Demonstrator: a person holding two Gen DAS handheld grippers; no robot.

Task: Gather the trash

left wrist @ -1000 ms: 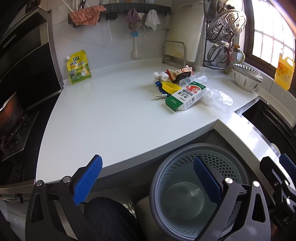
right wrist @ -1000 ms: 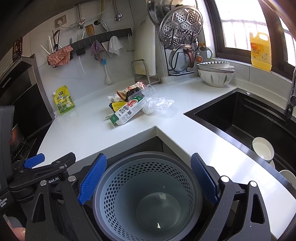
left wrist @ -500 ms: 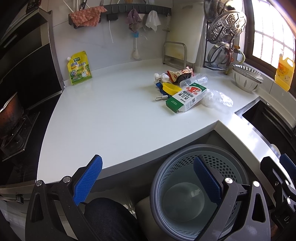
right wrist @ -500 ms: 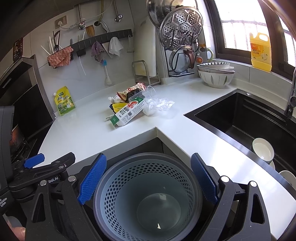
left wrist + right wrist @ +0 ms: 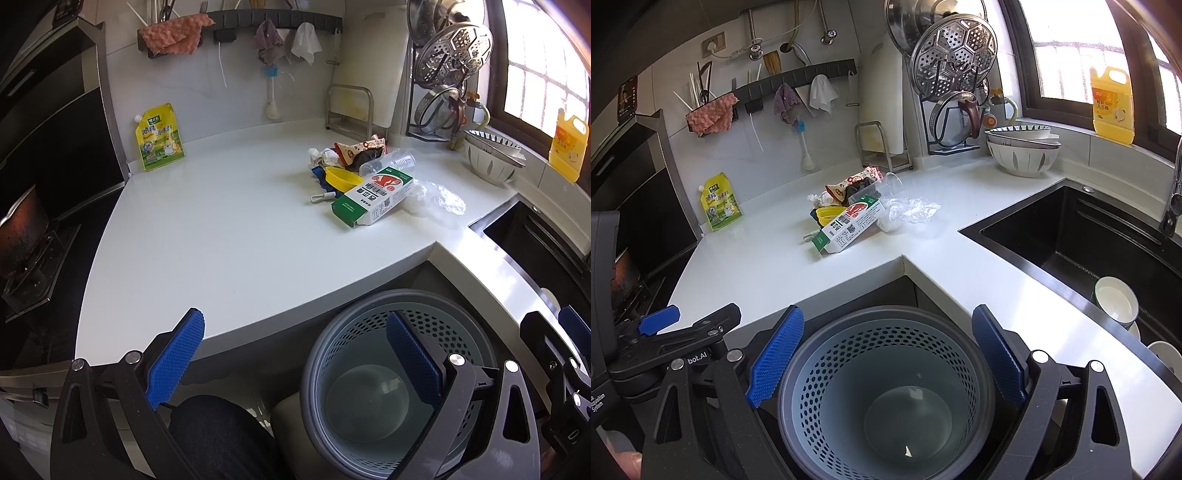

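Trash (image 5: 373, 181) is heaped mid-counter: crumpled wrappers, a yellow lid, a clear cup, a green-and-white carton (image 5: 371, 201) and clear plastic film (image 5: 439, 195). Leftward, a yellow pouch (image 5: 159, 137) is leaned against the wall; rightward, bowls (image 5: 1021, 151) and a black sink (image 5: 1082, 240) are seen on the white countertop (image 5: 221, 236). The heap is well ahead of both grippers. The left gripper (image 5: 295, 363) and right gripper (image 5: 886, 358) are held with jaws wide apart, empty, above the perforated grey bin (image 5: 886, 398). Nothing has visibly shifted since the earlier frames.
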